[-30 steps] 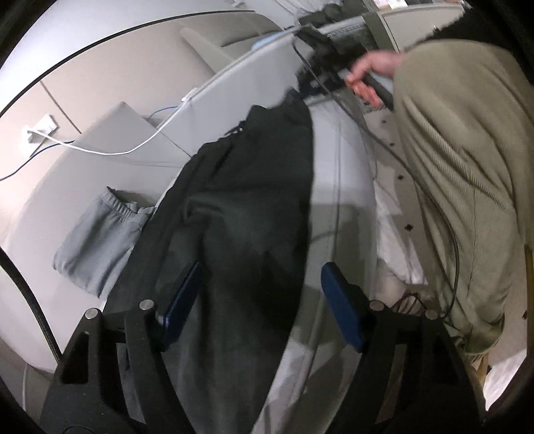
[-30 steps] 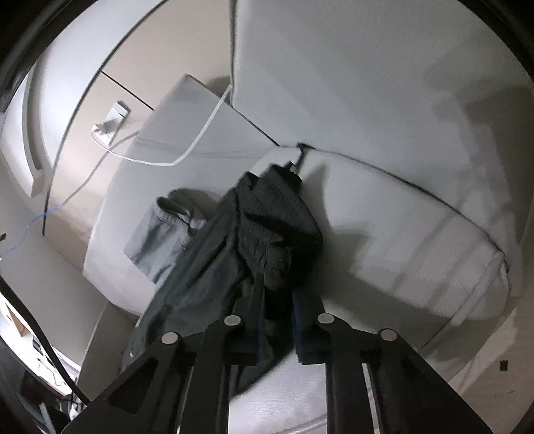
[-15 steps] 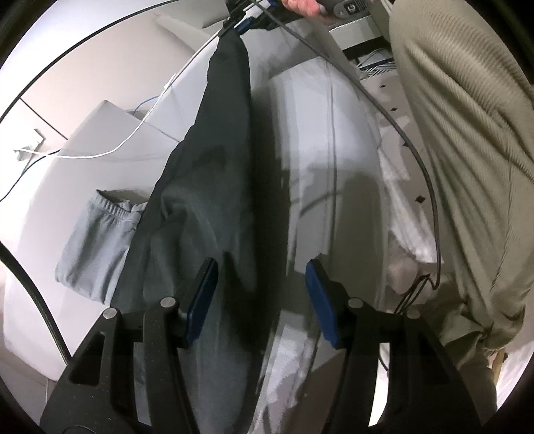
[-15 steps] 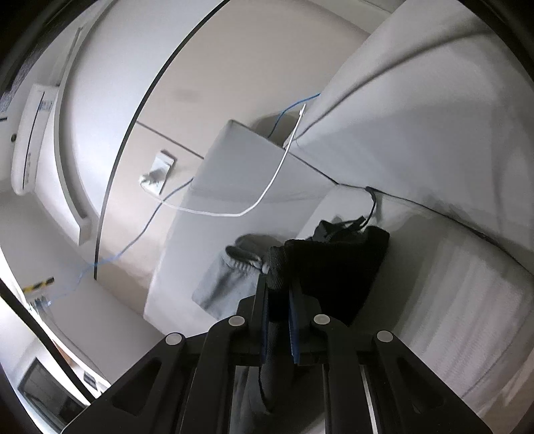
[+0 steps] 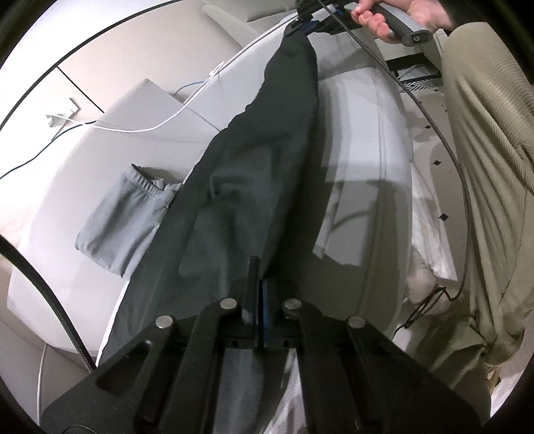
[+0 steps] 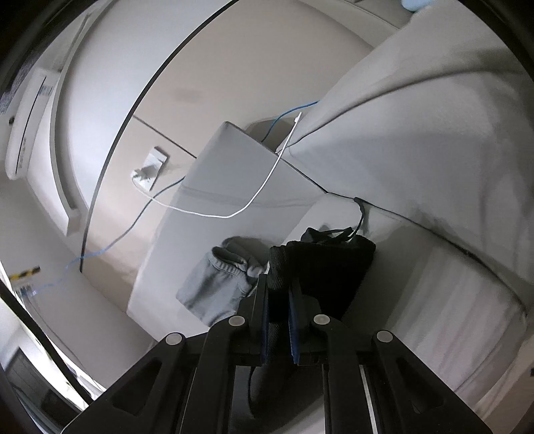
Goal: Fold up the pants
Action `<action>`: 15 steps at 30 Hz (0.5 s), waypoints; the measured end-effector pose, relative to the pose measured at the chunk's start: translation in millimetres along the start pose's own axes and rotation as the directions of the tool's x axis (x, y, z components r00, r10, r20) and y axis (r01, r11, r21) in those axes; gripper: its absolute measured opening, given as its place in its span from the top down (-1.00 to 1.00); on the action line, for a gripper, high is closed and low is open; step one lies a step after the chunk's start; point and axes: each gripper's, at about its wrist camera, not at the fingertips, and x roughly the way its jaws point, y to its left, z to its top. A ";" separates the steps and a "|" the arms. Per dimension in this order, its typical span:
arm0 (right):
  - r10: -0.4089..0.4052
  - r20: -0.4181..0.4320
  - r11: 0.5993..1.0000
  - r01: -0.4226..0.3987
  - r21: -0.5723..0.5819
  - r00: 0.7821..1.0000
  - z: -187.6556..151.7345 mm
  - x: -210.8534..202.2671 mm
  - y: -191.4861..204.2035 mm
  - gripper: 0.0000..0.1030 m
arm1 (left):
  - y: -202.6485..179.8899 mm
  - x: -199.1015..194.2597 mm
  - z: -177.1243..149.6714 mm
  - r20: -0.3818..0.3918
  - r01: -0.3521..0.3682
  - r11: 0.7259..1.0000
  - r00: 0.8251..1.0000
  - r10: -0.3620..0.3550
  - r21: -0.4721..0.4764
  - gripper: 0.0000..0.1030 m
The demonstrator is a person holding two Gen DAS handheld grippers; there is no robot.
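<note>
Now clenched on the pants (image 5: 240,187), both claws; grey garment (image 5: 123,220) beside, seemingly touching.

Left gripper (image 5: 258,290): both fingers pressed together, blue pads nearly meeting, clamped on the dark pants (image 5: 240,187). Right gripper (image 6: 278,310): fingers drawn close with a narrow gap between the blue pads, filled by a bunched fold of the pants. In the left wrist view the right gripper sits high at the top edge, its handle wrapped by the person's right hand (image 5: 393,13), knuckles curled round the grey grip
</note>
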 end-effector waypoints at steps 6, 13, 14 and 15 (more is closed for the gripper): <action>-0.045 -0.003 0.998 0.045 -0.041 0.999 2.5 3.4 3.9 0.82 | 41.0 -16.0 11.7 0.022 -0.108 0.991 0.994 0.110 -0.077 1.00; -0.024 -0.002 0.998 0.024 -0.055 1.000 18.8 21.1 23.4 0.82 | 115.0 -25.5 40.1 0.024 -0.234 0.965 0.971 0.239 -0.118 1.00; -0.019 0.002 0.998 0.019 -0.062 1.000 21.9 24.7 28.0 0.82 | 122.2 -26.0 43.2 0.021 -0.251 0.960 0.967 0.255 -0.124 1.00; -0.015 0.007 0.997 0.016 -0.072 1.000 23.9 27.3 32.3 0.82 | 130.7 -25.7 46.0 0.017 -0.265 0.955 0.963 0.269 -0.133 1.00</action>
